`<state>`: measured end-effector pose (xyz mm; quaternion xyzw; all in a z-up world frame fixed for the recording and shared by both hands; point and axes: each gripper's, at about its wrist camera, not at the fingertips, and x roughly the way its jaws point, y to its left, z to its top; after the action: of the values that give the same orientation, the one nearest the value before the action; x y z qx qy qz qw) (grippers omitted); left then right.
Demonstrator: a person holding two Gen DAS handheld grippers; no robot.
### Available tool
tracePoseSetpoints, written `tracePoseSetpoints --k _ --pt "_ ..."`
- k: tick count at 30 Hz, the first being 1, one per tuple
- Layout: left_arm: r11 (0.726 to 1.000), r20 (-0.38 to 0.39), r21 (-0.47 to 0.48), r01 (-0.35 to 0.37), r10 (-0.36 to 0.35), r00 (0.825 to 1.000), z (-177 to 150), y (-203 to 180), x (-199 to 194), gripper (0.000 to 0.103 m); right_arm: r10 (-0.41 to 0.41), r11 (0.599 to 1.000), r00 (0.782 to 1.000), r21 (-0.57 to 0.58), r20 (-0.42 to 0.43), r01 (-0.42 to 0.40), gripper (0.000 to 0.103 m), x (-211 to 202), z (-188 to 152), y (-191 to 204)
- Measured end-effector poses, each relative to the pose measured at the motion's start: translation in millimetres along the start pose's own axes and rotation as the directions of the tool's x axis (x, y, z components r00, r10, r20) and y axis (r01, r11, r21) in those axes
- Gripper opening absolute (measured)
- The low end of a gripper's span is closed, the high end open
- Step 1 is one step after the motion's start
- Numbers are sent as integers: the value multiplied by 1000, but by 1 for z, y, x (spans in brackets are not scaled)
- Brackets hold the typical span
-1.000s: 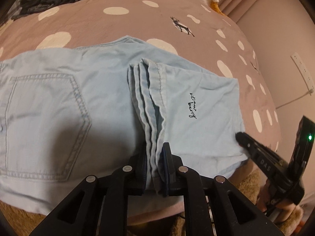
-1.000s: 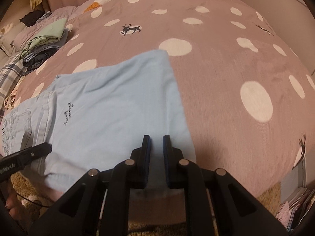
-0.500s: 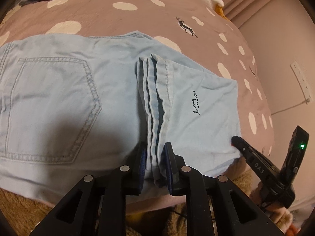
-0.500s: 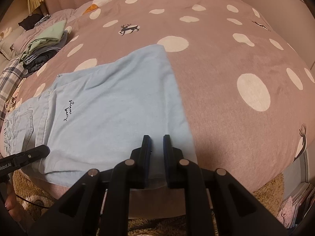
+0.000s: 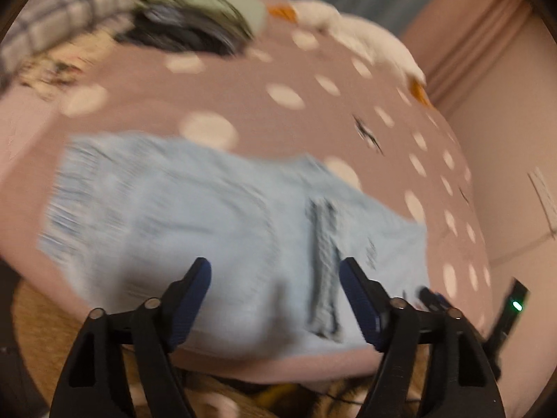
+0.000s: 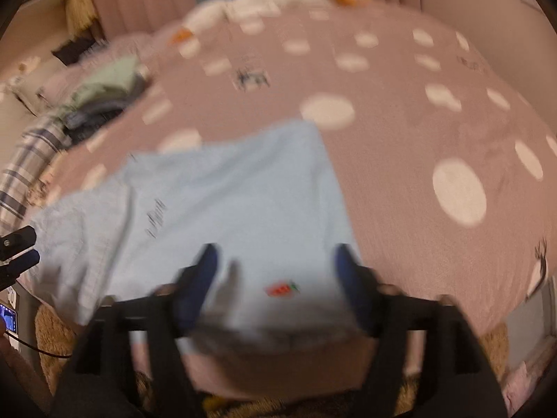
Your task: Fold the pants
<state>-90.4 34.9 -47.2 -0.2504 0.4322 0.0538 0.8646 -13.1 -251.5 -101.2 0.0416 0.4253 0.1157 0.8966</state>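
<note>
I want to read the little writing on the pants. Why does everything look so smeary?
Left wrist view: streaky motion blur smears the pants and the dotted bedspread, though the left tool stays fairly sharp. Right wrist view: softer blur throughout, even on the right tool; the writing is an unreadable scribble, and a dark shadow lies under the tool.

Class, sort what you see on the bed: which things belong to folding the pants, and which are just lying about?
In the job:
pale blue pants
left gripper, open
right gripper, open

Lying about:
pile of folded clothes
white plush toy
plaid cloth
</note>
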Motion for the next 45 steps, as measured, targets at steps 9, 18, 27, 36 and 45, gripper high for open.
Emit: tracePoseSetpoints --k 9,18,27,36,45 --pt "953 76 -250 -168 193 978 7 85 -9 79 77 996 989 -48 127 -71 99 -14 14 26" --pt "903 0 -368 -222 238 971 -6 128 1 79 100 992 991 -88 85 -92 99 -8 8 40" --pt "902 -6 -397 -171 184 983 -11 133 7 79 97 994 994 -61 59 -93 99 -2 6 39" --pt "907 -7 -412 -90 96 995 -17 130 10 79 99 994 994 -46 40 -97 99 2 4 37" --pt "904 -1 -427 -8 9 1000 -22 120 18 79 110 993 994 -34 18 -109 99 8 2 35"
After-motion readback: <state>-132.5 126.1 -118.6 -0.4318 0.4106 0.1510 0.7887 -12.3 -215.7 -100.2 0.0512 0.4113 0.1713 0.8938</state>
